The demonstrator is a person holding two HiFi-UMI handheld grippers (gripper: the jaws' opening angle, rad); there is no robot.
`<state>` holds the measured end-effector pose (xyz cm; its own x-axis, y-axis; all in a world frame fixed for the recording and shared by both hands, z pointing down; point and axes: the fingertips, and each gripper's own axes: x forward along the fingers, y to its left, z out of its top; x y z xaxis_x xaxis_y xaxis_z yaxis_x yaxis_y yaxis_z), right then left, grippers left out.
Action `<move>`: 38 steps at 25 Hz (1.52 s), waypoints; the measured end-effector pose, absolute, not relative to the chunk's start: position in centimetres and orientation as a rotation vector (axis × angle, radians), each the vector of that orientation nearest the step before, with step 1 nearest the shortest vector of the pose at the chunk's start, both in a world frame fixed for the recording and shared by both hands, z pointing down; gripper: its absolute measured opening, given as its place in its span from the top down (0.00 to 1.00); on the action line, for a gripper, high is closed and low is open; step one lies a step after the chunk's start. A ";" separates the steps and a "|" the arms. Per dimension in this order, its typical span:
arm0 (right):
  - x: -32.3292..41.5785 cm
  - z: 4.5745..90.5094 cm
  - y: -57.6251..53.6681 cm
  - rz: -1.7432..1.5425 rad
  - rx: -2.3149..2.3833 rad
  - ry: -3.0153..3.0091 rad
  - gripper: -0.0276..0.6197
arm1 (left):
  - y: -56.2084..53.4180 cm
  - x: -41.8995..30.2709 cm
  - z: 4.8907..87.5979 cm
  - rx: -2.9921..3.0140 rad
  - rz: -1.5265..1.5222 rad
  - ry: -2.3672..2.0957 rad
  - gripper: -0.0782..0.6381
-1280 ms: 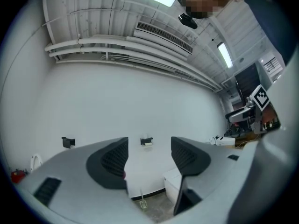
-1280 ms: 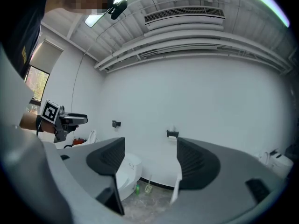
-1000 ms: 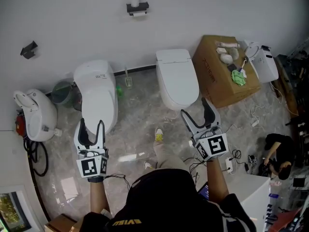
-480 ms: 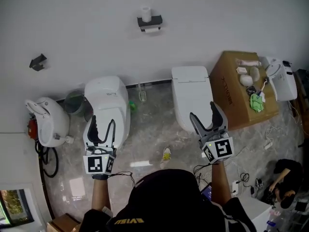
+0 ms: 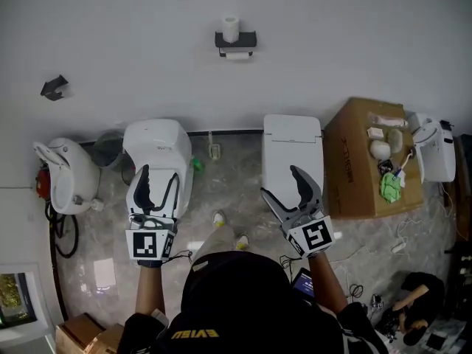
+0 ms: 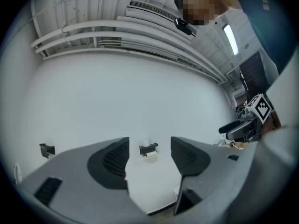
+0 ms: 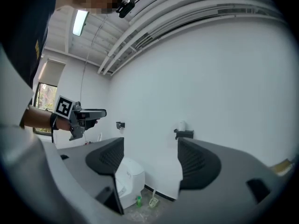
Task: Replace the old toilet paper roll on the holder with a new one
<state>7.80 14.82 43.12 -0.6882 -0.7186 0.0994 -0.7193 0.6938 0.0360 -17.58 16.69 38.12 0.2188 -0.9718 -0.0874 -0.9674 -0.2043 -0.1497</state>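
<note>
The toilet paper holder [image 5: 236, 41] is fixed to the white wall [image 5: 346, 28]. 1 white roll [image 5: 231, 28] stands upright on its top shelf, and a strip of white paper [image 5: 237, 54] shows just beneath; how much roll is left there cannot be told. The holder is well apart from both grippers. The left gripper [image 5: 158, 177] is held out over the left toilet [image 5: 153, 142], its 2 fingers [image 5: 140, 190] spread wide with nothing between them. In the left gripper view the holder appears far off in the gap between the pads, untouched. The right gripper [image 5: 282, 186] is held over the front of the right toilet [image 5: 293, 135], its jaws likewise apart and empty. In the right gripper view the holder sits above the right-hand pad, distant on the wall. A cardboard box [image 5: 354, 175] stands just beside the right toilet, and a small dark bracket [image 5: 54, 87] is on the wall further left.
</note>
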 end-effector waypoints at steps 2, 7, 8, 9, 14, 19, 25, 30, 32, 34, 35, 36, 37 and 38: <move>7.4 43.5 13.0 0.009 1.177 -2.797 0.41 | 14.7 -18.0 38.2 -2.302 -0.021 1.873 0.49; 5.0 44.7 8.2 0.036 1.180 -2.803 0.41 | 8.9 -18.9 39.5 -2.323 0.009 1.889 0.49; 4.6 44.8 6.8 0.037 1.187 -2.800 0.41 | 7.4 -18.9 39.7 -2.332 0.011 1.879 0.49; 4.3 44.9 5.4 0.037 1.197 -2.794 0.41 | 5.8 -19.0 39.9 -2.341 0.015 1.870 0.49; 3.9 44.7 -2.3 0.066 1.302 -2.737 0.41 | -2.0 -20.2 40.3 -2.408 0.049 1.835 0.50; 2.8 44.0 -9.4 0.049 1.396 -2.673 0.41 | -9.6 -21.8 41.1 -2.483 0.042 1.778 0.50; 2.8 45.6 -15.1 0.071 1.391 -2.617 0.41 | -16.7 -22.2 42.2 -2.534 0.073 1.758 0.50; 3.2 46.5 -19.4 0.066 1.371 -2.622 0.41 | -19.9 -21.8 42.5 -2.491 0.067 1.791 0.50; 3.5 46.9 -20.4 0.078 1.350 -2.628 0.42 | -20.1 -21.5 43.1 -2.488 0.072 1.832 0.50; 3.6 47.4 -21.8 0.120 1.340 -2.649 0.42 | -20.5 -21.2 43.7 -2.487 0.071 1.859 0.50; 3.7 47.6 -22.7 0.154 1.343 -2.667 0.42 | -20.9 -21.0 43.7 -2.486 0.069 1.861 0.50; 3.9 47.8 -23.7 0.187 1.351 -2.681 0.42 | -21.3 -20.8 43.8 -2.484 0.068 1.858 0.50; 4.1 48.0 -24.6 0.209 1.359 -2.687 0.42 | -21.6 -20.5 43.8 -2.482 0.066 1.855 0.50; 4.3 48.3 -25.4 0.218 1.365 -2.684 0.43 | -21.8 -20.2 43.9 -2.479 0.063 1.853 0.50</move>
<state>4.34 -25.42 48.32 -0.5855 -0.7919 0.1737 -0.8095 0.5825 -0.0730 -20.24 -21.82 43.88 0.2829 -0.9573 -0.0598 -0.9591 -0.2826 -0.0124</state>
